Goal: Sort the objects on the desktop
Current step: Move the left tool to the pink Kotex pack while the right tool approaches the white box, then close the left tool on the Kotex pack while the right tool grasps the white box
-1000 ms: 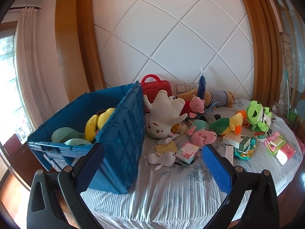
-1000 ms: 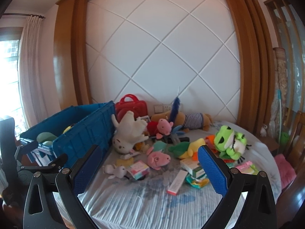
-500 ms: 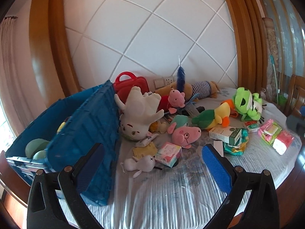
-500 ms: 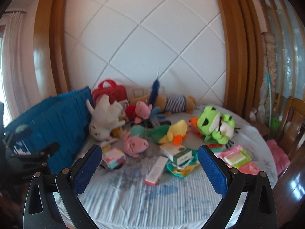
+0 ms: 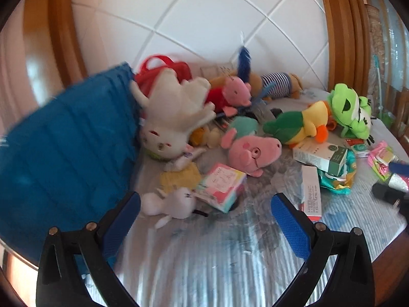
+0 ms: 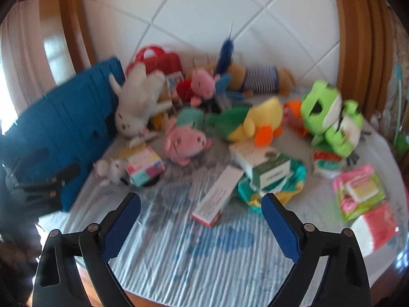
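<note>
Right wrist view: my right claw (image 6: 200, 226) hangs above the near edge of the striped cloth (image 6: 204, 250), jaws wide but closing a little, with nothing between the pads. Just ahead of it, slightly right of centre, lies the long white carton (image 6: 217, 194) with a red end. Its long axis runs away from me and tilts to the right, red end nearest. I judge this the likeliest first pick, and my jaws would have to straddle its narrow width. It is stiff card with flat faces and square edges, so it should pinch cleanly.

My left claw (image 5: 205, 226) is also spread wide and empty. Ahead and a little left of it lies a small pale plush rabbit (image 5: 170, 204), soft and lumpy, touching a pastel box (image 5: 221, 186). The same carton (image 5: 310, 192) lies beyond its right finger, so the right claw is the nearer one.

The blue crate (image 5: 66, 153), ribbed hard plastic, stands to the far left of both claws, closer to the left one. Farther ahead, plush toys sit heaped together: a pink pig (image 6: 185, 142), a yellow-and-green duck (image 6: 253, 122) and a green frog (image 6: 329, 120), all squashy and rounded.
</note>
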The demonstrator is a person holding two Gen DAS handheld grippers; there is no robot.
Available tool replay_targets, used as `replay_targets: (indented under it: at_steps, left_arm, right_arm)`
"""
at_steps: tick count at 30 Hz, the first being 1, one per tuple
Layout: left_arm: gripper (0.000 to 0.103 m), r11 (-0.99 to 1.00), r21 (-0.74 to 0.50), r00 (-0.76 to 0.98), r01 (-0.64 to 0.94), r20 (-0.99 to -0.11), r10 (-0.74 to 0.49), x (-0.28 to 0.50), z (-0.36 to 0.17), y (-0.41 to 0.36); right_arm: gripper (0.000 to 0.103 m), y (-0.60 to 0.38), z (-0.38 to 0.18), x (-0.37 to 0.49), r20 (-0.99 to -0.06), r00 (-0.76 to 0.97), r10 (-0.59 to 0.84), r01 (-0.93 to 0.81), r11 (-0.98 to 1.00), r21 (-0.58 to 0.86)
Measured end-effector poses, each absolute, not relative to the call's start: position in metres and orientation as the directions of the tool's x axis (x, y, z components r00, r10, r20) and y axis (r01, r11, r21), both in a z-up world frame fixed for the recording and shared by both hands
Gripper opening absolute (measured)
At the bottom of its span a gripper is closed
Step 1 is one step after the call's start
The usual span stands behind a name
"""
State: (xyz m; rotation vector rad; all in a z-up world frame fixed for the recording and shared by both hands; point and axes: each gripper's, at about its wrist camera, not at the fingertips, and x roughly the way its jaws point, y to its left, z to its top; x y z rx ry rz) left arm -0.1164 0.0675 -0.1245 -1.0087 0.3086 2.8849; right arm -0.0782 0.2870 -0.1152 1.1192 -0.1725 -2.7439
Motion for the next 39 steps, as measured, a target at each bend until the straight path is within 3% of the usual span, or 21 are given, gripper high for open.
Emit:
replay_targets:
  at_steps: [4, 8, 14, 24, 26, 33, 34, 35, 37, 39]
  left_arm:
    - [0.103, -0.966, 0.186, -0.76, -0.18, -0.65, 0.016, -0.153, -0.146, 0.076]
    - [0.103, -0.954, 0.194, -0.728, -0.227, -0.685, 0.034, -0.193, -0.168, 0.08]
    - [0.103, -0.926, 0.188, -0.682, -0.327, -0.725, 0.094, -0.23, -0.194, 0.084]
    - [0.103, -0.913, 0.134, -0.607, -0.386, -0.782, 0.142, -0.261, -0.232, 0.078]
    - [0.103, -0.912, 0.128, -0.6, -0.389, -0.787, 0.145, -0.265, -0.237, 0.078]
    - [0.103, -0.896, 0.131, -0.556, -0.425, -0.819, 0.144, -0.275, -0.257, 0.086]
    - [0.102, -0.895, 0.13, -0.547, -0.427, -0.825, 0.141, -0.276, -0.259, 0.086]
    - [0.094, -0.895, 0.128, -0.538, -0.428, -0.831, 0.139, -0.277, -0.262, 0.086]
    - [0.081, -0.896, 0.114, -0.518, -0.429, -0.844, 0.141, -0.28, -0.266, 0.084]
    - [0.076, -0.905, 0.068, -0.494, -0.42, -0.854, 0.165, -0.285, -0.268, 0.079]
  right_arm:
    - [0.096, 0.281, -0.152, -0.101, -0.729, -0.652, -0.209, 0.089, -0.976, 0.2]
    - [0.085, 0.281, -0.185, -0.124, -0.781, -0.594, -0.194, 0.019, -0.974, 0.227]
    - [0.079, 0.285, -0.221, -0.148, -0.835, -0.523, -0.169, -0.119, -0.956, 0.269]
    - [0.077, 0.259, -0.243, -0.178, -0.86, -0.507, -0.052, -0.173, -0.972, 0.161]
    - [0.069, 0.255, -0.251, -0.185, -0.873, -0.487, -0.027, -0.186, -0.973, 0.134]
    - [0.059, 0.249, -0.261, -0.196, -0.891, -0.449, 0.057, -0.204, -0.978, 0.04]
    - [0.053, 0.25, -0.261, -0.198, -0.893, -0.445, 0.071, -0.207, -0.978, 0.025]
    - [0.051, 0.251, -0.26, -0.199, -0.893, -0.443, 0.077, -0.209, -0.978, 0.019]
    - [0.05, 0.254, -0.26, -0.201, -0.894, -0.441, 0.076, -0.208, -0.978, 0.02]
    - [0.048, 0.255, -0.26, -0.203, -0.894, -0.44, 0.083, -0.202, -0.979, 0.008]
